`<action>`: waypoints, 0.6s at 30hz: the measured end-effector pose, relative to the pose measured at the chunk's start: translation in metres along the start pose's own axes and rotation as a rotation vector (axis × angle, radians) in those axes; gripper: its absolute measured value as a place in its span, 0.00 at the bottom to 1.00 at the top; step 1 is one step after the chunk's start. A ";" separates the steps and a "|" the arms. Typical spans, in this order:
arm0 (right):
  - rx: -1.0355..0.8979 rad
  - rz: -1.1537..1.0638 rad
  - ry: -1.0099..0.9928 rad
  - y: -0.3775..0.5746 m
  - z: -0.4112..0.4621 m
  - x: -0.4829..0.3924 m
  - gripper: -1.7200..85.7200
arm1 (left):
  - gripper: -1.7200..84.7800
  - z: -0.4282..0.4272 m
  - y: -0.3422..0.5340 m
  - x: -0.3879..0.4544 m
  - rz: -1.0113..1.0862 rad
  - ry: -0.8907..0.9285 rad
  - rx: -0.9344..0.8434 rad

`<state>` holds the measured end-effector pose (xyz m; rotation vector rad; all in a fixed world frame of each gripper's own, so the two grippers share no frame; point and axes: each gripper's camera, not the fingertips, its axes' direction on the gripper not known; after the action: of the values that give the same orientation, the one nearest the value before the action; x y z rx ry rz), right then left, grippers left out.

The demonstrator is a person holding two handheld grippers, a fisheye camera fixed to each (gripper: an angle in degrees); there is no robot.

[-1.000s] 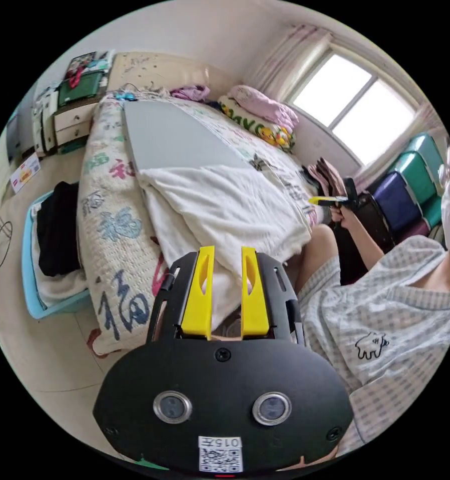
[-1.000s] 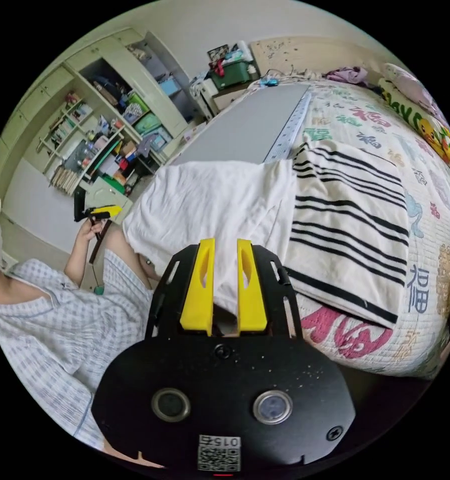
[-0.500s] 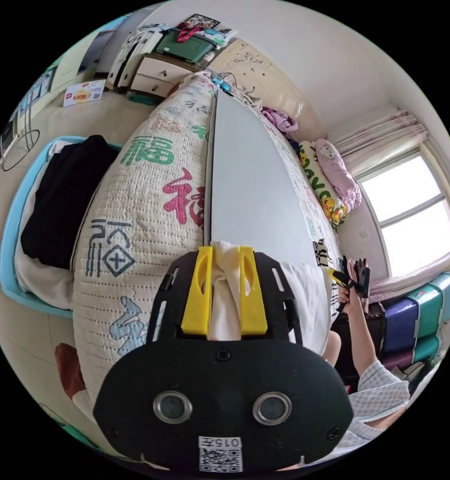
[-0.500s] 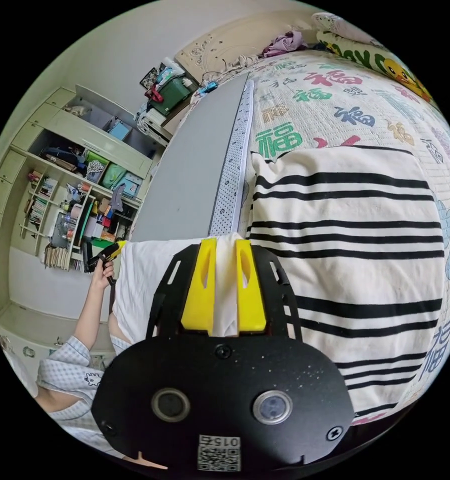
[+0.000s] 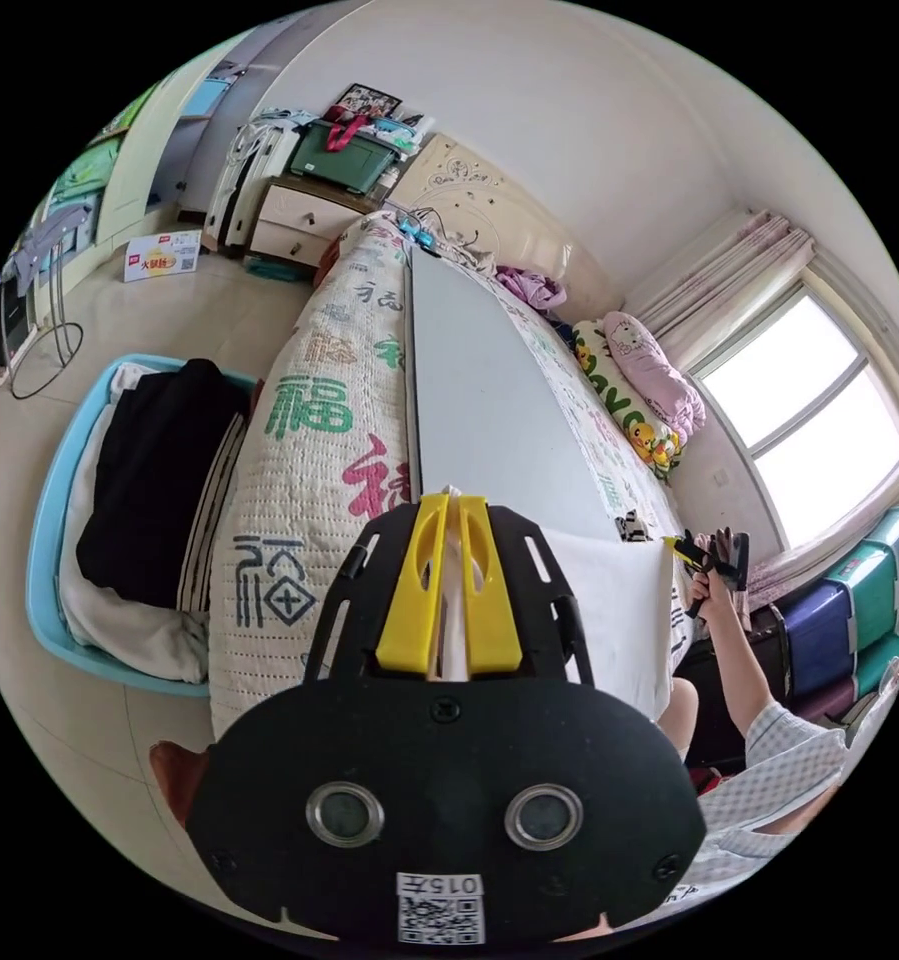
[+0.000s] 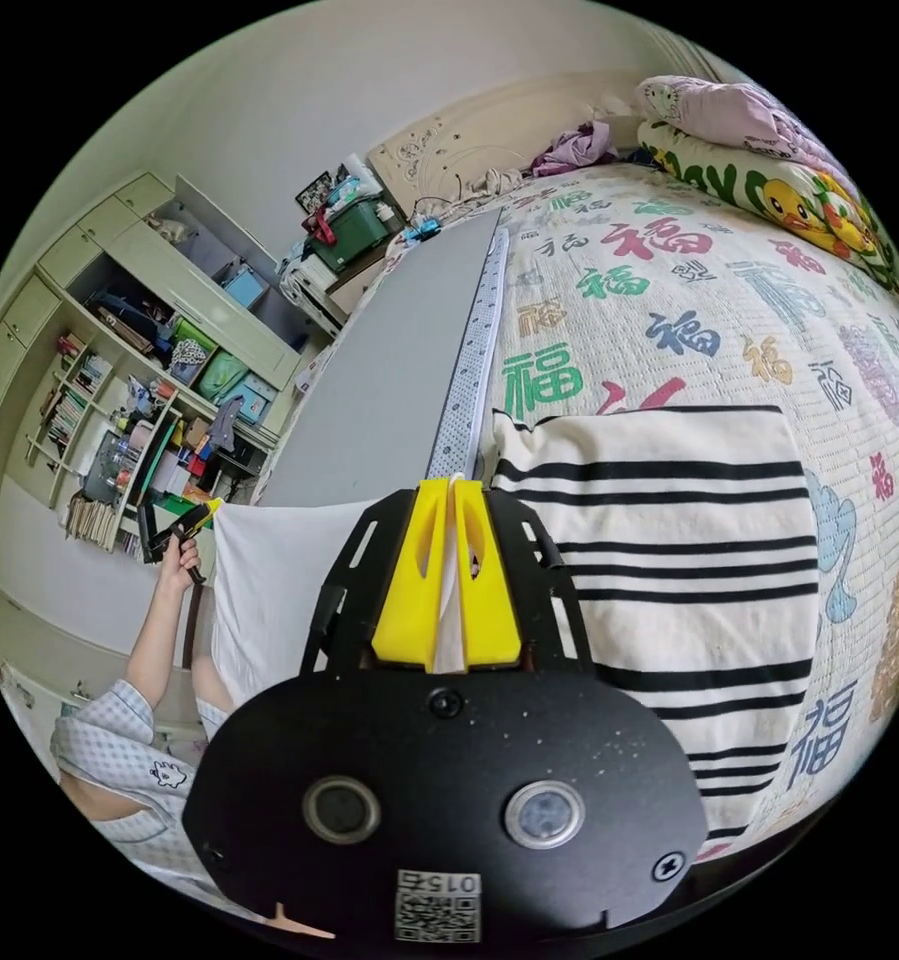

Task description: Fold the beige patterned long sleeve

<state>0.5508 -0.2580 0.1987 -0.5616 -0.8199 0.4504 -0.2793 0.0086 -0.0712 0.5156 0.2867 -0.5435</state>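
Both tools, left and right, pinch the stretched cream garment by thin edges, which could slip free under more tension.

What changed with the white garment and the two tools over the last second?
Both tools closed: the left tool and right tool now pinch the white garment, which went from a rumpled heap to a taut sheet. The striped garment stayed put.
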 end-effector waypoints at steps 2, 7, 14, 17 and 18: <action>-0.005 -0.012 0.027 -0.014 0.015 0.004 0.02 | 0.02 -0.001 -0.006 0.001 -0.012 -0.012 0.013; -0.019 -0.006 0.082 -0.044 0.066 0.033 0.03 | 0.03 0.004 -0.009 0.003 -0.022 -0.044 0.020; 0.014 -0.030 0.133 -0.001 0.095 0.090 0.06 | 0.09 -0.005 0.035 0.013 0.032 -0.111 -0.001; 0.016 -0.304 -0.047 0.070 0.066 0.079 0.08 | 0.11 -0.036 0.085 0.055 0.234 -0.062 -0.028; -0.014 -0.422 -0.108 0.110 0.057 0.068 0.09 | 0.11 -0.040 0.098 0.067 0.284 -0.037 -0.049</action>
<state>0.5302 -0.1182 0.1998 -0.3645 -1.0169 0.0876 -0.1748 0.0745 -0.0925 0.4879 0.1866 -0.2697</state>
